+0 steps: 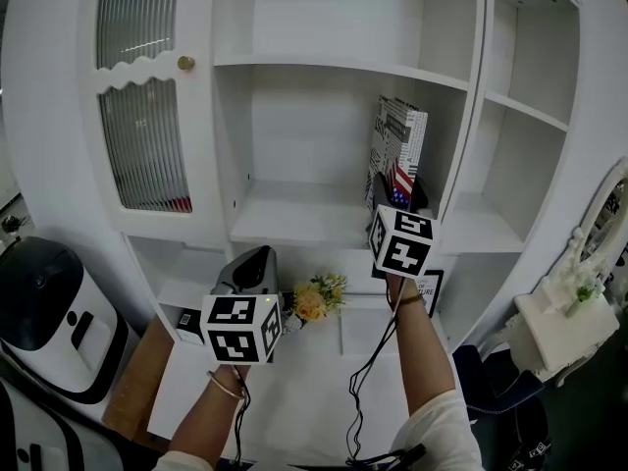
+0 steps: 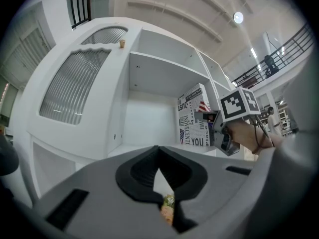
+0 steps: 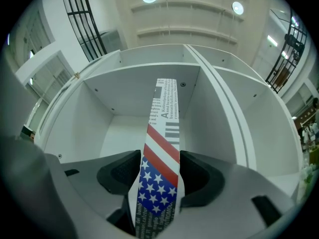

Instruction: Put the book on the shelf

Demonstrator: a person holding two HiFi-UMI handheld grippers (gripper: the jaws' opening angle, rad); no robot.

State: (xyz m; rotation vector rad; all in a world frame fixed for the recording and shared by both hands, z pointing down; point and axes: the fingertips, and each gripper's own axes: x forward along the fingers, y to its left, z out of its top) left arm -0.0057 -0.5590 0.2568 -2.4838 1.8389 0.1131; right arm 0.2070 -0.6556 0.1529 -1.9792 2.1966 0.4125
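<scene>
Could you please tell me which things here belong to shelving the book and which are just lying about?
For the job:
- the black-and-white printed book with a stars-and-stripes spine
- the white shelf it stands on
- the right gripper, jaws open either side of the spine

Lying about:
- the yellow-and-orange flower bunch below that shelf
- the left gripper, shut and empty

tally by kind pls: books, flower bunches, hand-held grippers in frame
Books: 1, the book
Flower bunches: 1, the flower bunch
Hand-held grippers: 2, the left hand-held gripper and the right hand-held gripper
Total: 4
</scene>
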